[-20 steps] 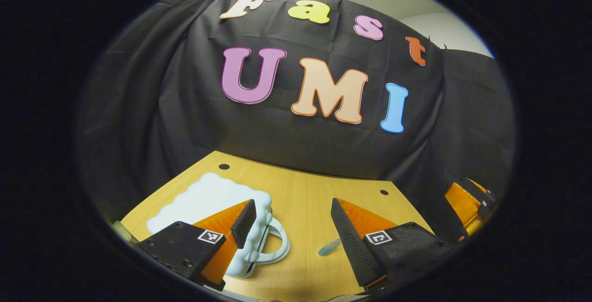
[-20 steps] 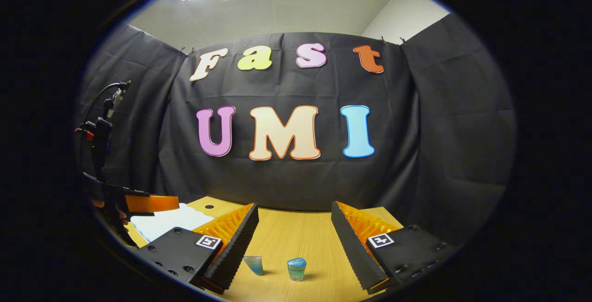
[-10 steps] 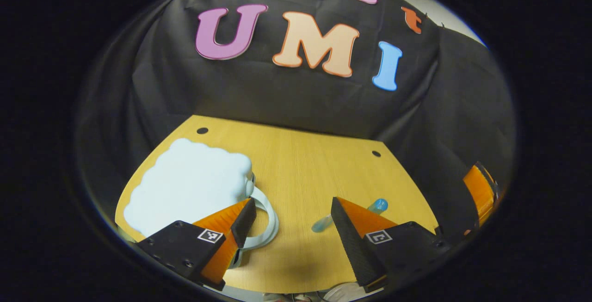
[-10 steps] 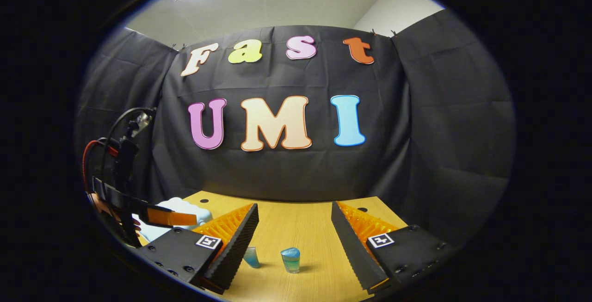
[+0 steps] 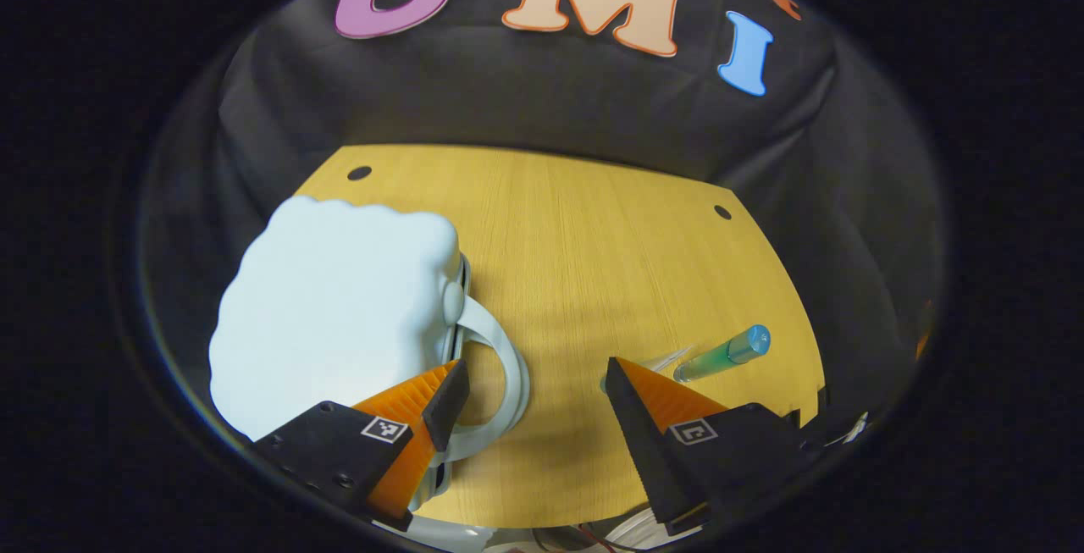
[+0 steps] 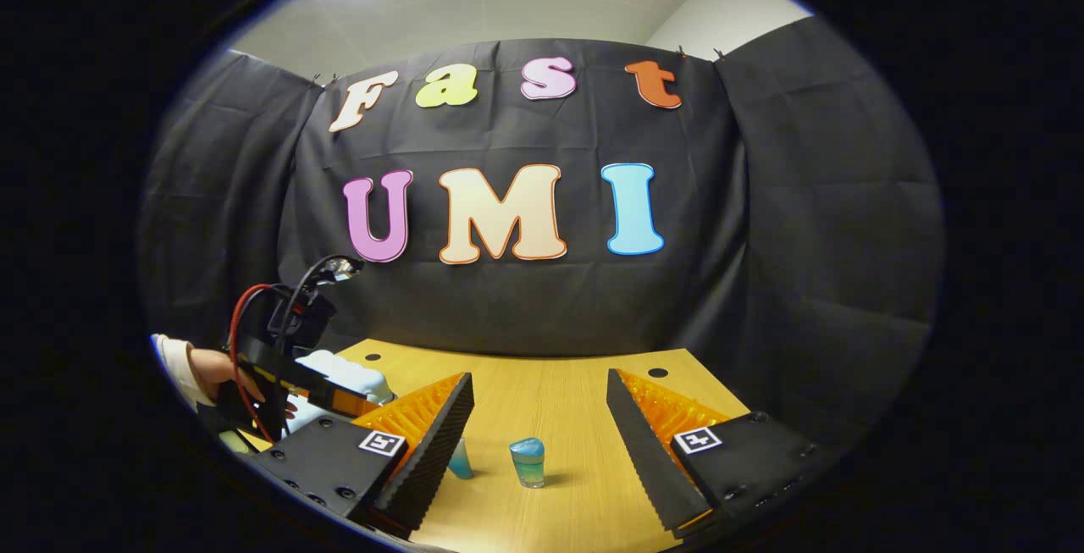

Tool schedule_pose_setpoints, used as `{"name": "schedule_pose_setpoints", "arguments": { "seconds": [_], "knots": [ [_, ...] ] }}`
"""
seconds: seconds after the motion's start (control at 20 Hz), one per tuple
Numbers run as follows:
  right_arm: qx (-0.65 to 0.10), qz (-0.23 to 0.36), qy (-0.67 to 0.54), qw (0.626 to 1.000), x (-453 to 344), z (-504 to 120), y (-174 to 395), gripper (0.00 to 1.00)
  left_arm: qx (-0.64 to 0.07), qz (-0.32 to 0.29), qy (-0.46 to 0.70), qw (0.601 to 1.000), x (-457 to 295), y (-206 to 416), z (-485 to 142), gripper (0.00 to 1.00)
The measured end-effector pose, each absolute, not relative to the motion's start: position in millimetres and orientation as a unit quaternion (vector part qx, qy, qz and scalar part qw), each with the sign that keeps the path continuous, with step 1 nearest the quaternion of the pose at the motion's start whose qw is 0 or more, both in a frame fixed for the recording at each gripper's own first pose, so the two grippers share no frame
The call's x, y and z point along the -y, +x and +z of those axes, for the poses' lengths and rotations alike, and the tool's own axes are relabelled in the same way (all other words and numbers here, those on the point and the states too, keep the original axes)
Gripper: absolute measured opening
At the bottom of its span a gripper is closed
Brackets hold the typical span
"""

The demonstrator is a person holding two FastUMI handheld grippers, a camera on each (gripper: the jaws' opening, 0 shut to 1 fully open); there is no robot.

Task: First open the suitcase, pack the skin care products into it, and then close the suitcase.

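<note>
1. Suitcase [image 5: 339, 299]: lid down, surface [image 5: 593, 231] left (handle faces tools).
2. Left tool [image 5: 533, 392]: spread, empty, over handle [image 5: 500, 367], likely to open it.
3. Skin care bottle [image 6: 528, 461]: upright between right tool [image 6: 539, 417] fingers, gaping, untouched.

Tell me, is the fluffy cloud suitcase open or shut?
Shut. In the left gripper view the suitcase lies flat on the table, its halves together, nothing of the inside showing. The left gripper hangs open by its handle.
</note>
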State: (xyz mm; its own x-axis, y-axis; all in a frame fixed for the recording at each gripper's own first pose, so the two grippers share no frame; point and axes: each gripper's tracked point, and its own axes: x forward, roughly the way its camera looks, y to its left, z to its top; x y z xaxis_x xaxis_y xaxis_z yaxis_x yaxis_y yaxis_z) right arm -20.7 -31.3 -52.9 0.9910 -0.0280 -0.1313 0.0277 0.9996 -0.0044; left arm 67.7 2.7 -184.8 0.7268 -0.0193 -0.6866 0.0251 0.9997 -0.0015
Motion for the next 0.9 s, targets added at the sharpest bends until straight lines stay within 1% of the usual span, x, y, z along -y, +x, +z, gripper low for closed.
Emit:
{"name": "schedule_pose_setpoints", "arguments": {
  "seconds": [0.25, 0.55, 0.6, 0.65, 0.75, 0.8, 0.85, 0.9],
  "knots": [
    [-0.062, -0.010, -0.021, 0.998, 25.2, -46.0, -25.4, 0.99, -0.428, 0.008, -0.005, 0.904, -14.7, 77.7, -211.8, 0.96],
    [-0.065, -0.008, -0.038, 0.997, 26.0, -46.1, -31.8, 0.99, -0.483, 0.013, -0.014, 0.876, -14.5, 85.1, -239.6, 0.86],
    [-0.066, -0.011, -0.040, 0.997, 27.4, -46.2, -33.9, 0.99, -0.491, 0.016, -0.017, 0.871, -14.7, 85.9, -245.3, 0.81],
    [-0.066, -0.013, -0.042, 0.997, 29.6, -46.7, -35.2, 0.99, -0.499, 0.019, -0.019, 0.866, -16.2, 85.8, -248.4, 0.80],
    [-0.069, -0.018, -0.044, 0.997, 32.3, -48.6, -39.5, 0.99, -0.507, 0.030, -0.016, 0.861, -23.2, 88.1, -253.2, 0.71],
    [-0.071, -0.021, -0.044, 0.996, 33.9, -49.2, -41.2, 0.99, -0.509, 0.034, -0.015, 0.860, -25.6, 89.1, -253.6, 0.56],
    [-0.073, -0.022, -0.044, 0.996, 34.9, -50.8, -42.1, 0.99, -0.510, 0.032, -0.018, 0.859, -25.7, 88.6, -255.1, 0.53],
    [-0.074, -0.024, -0.045, 0.996, 36.7, -51.4, -42.7, 0.99, -0.512, 0.030, -0.022, 0.858, -25.7, 89.1, -256.4, 0.42]
  ]
}}
